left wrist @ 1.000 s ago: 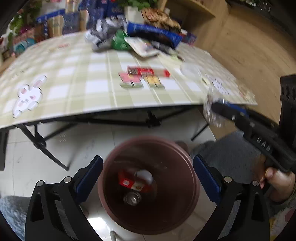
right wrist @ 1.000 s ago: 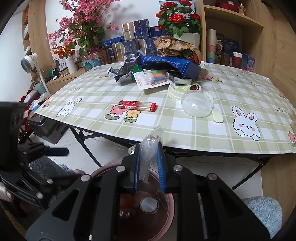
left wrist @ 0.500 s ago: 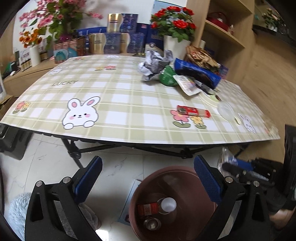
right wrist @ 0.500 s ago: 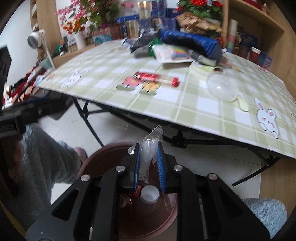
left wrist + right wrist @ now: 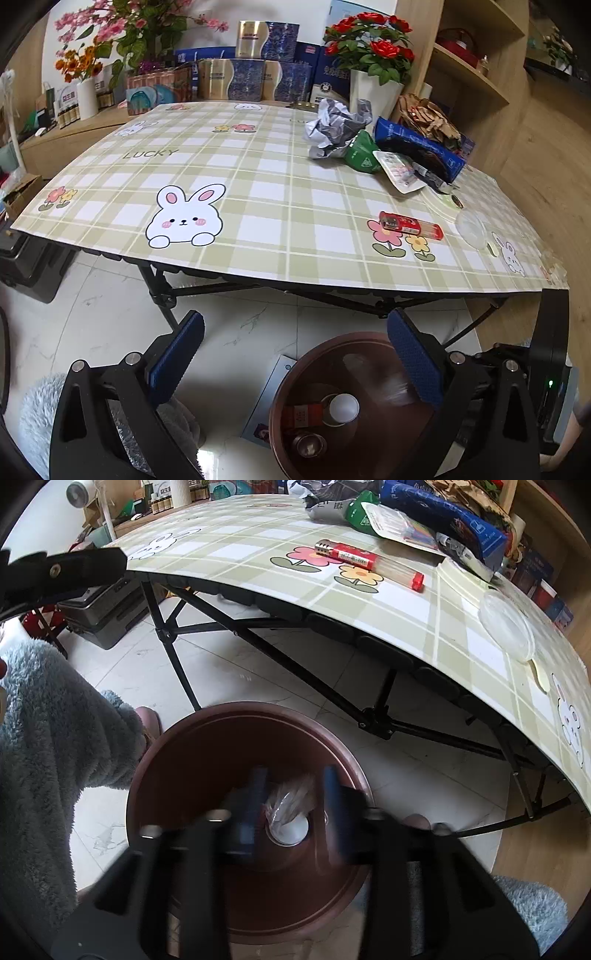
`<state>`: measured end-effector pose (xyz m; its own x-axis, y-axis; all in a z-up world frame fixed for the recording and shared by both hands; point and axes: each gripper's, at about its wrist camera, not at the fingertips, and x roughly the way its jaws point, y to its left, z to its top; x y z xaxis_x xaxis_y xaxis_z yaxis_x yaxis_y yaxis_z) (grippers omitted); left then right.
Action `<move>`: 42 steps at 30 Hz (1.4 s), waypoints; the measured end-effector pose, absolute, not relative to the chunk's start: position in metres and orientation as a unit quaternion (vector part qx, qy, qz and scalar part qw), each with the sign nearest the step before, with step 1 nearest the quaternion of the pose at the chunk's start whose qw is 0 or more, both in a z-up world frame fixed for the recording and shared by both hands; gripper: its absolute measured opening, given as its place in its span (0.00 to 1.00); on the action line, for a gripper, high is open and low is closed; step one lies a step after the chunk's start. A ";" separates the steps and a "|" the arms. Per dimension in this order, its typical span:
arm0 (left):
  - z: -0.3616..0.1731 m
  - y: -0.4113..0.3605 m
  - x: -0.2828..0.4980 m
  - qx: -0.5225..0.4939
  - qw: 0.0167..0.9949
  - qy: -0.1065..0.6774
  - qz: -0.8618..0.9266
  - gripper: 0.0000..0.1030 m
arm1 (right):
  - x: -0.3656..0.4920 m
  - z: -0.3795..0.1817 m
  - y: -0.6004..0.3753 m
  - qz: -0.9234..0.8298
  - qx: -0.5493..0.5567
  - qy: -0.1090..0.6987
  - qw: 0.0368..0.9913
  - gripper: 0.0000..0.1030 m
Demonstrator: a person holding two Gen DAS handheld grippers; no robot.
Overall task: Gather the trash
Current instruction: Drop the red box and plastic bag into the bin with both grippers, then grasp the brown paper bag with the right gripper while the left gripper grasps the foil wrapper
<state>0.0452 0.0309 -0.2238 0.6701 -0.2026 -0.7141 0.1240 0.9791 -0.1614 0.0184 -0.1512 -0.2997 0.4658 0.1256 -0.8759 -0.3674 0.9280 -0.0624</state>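
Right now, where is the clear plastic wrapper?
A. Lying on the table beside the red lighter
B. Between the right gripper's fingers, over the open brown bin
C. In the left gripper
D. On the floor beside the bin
B: the clear plastic wrapper sits between the opening jaws of the right gripper, directly above the brown bin.

Tabletop (image 5: 258, 192): smooth printed vinyl-like sheet with a slight sheen; frame of matt black metal.
Bin (image 5: 184, 775): brown plastic, smooth, semi-glossy.
Wrapper (image 5: 290, 799): thin clear crinkled film.
Lighter (image 5: 410, 224): glossy red and clear plastic with a metal cap.
Lid (image 5: 506, 626): clear smooth plastic.
Foil bag (image 5: 334, 127): crumpled and silvery.
Claw pads (image 5: 177, 354): blue textured rubber on matt black plastic arms with metal rivets.
Sleeve (image 5: 48, 757): fluffy grey-blue fleece.
Floor (image 5: 92, 314): polished marble-look tile.
Shelf (image 5: 472, 74): matt light wood.
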 end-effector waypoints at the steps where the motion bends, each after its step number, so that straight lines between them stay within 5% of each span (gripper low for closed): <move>1: -0.224 0.032 0.046 -0.052 0.912 0.397 -0.087 0.94 | 0.018 -0.299 -0.151 0.144 -0.125 0.494 0.848 0.58; 5: -0.224 0.036 0.046 -0.059 0.912 0.398 -0.079 0.94 | 0.016 -0.296 -0.149 0.145 -0.130 0.486 0.852 0.86; 8: -0.224 0.039 0.047 -0.065 0.912 0.399 -0.072 0.94 | 0.013 -0.288 -0.147 0.147 -0.133 0.474 0.858 0.94; 27: -0.186 0.049 0.045 -0.085 0.941 0.320 -0.072 0.94 | 0.012 -0.208 -0.195 0.050 -0.098 0.335 0.936 0.94; 42: -0.148 0.040 0.145 -0.050 0.943 0.321 -0.066 0.94 | 0.154 -0.130 -0.237 0.010 -0.095 0.279 0.955 0.94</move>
<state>0.1450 0.0401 -0.1476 0.7851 -0.1562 -0.5993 0.0922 0.9864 -0.1363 0.1538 -0.2370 -0.1298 0.8441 -0.0344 -0.5351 -0.0720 0.9816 -0.1767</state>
